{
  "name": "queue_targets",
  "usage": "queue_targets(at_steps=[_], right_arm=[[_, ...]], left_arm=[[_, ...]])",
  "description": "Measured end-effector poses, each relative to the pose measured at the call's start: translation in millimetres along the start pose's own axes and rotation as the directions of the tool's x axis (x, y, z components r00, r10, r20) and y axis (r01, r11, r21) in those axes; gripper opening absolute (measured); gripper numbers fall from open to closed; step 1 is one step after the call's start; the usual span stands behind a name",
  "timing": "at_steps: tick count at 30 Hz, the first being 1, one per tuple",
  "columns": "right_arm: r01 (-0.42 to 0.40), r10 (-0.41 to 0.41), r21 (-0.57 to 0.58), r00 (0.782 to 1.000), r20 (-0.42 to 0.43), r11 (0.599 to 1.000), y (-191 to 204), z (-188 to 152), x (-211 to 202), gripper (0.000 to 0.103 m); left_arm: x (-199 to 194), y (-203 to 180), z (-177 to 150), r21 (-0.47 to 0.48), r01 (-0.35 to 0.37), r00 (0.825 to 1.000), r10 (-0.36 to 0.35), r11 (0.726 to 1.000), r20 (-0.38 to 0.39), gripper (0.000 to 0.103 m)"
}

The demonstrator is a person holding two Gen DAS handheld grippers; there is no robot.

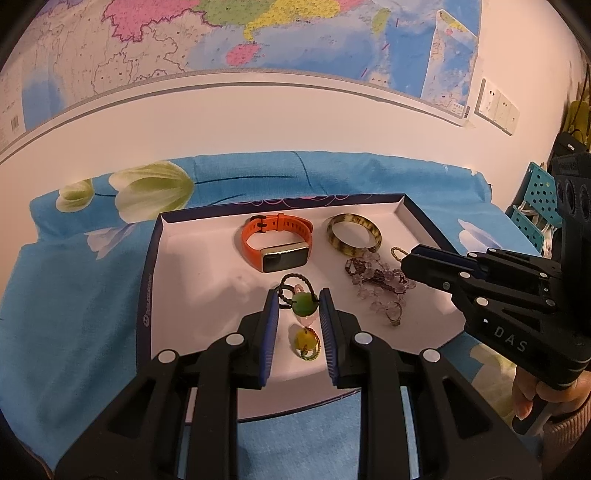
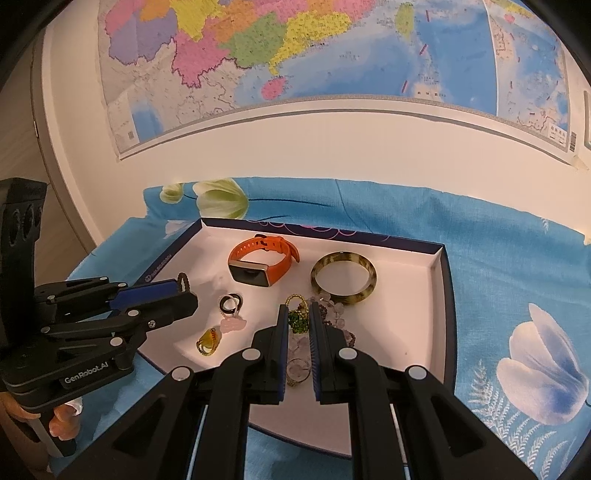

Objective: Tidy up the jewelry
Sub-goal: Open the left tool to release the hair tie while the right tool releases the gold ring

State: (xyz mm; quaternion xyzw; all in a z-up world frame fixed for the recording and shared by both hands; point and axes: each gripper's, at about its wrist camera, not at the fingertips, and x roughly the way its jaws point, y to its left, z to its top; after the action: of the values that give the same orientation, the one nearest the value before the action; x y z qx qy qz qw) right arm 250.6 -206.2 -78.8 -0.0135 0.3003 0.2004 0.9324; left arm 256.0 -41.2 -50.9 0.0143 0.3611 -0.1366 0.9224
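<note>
A shallow white tray with a dark rim (image 1: pixel 147 266) (image 2: pixel 439 295) holds jewelry. At its back lie an orange smart band (image 1: pixel 277 242) (image 2: pixel 262 264) and a mottled bangle (image 1: pixel 354 234) (image 2: pixel 343 278). My left gripper (image 1: pixel 298 301) (image 2: pixel 184 291) is shut on a green bead pendant (image 1: pixel 304 303) on a dark cord. A yellow pendant (image 1: pixel 306 341) (image 2: pixel 208 340) lies below it. My right gripper (image 2: pixel 298 314) (image 1: pixel 406 264) is shut on a green beaded piece (image 2: pixel 297 319) over a tangle of clear bead strands (image 1: pixel 380 284) (image 2: pixel 332 312) with a ring (image 1: pixel 393 314).
The tray sits on a blue floral cloth (image 1: pixel 74 295) (image 2: pixel 517 277) against a white wall with a map (image 1: pixel 258 33) (image 2: pixel 332 51). A black ring (image 2: pixel 231 303) and pink piece (image 2: pixel 232 325) lie mid-tray. A teal perforated rack (image 1: pixel 535 206) stands at right.
</note>
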Motion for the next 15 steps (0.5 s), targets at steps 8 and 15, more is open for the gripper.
queue_targets(at_steps=[8,15], right_arm=[[0.006,-0.006,0.01,1.0,-0.016,1.0,-1.7,-0.9,6.0,0.009],[0.008,-0.008,0.013,1.0,-0.028,1.0,-2.3,-1.3,11.1,0.009]], left_arm=[[4.3,0.6,-0.3,-0.002,-0.005,1.0,0.005,1.0,-0.011,0.023],[7.0,1.0,0.1,-0.005,-0.007,1.0,0.007,1.0,-0.017,0.023]])
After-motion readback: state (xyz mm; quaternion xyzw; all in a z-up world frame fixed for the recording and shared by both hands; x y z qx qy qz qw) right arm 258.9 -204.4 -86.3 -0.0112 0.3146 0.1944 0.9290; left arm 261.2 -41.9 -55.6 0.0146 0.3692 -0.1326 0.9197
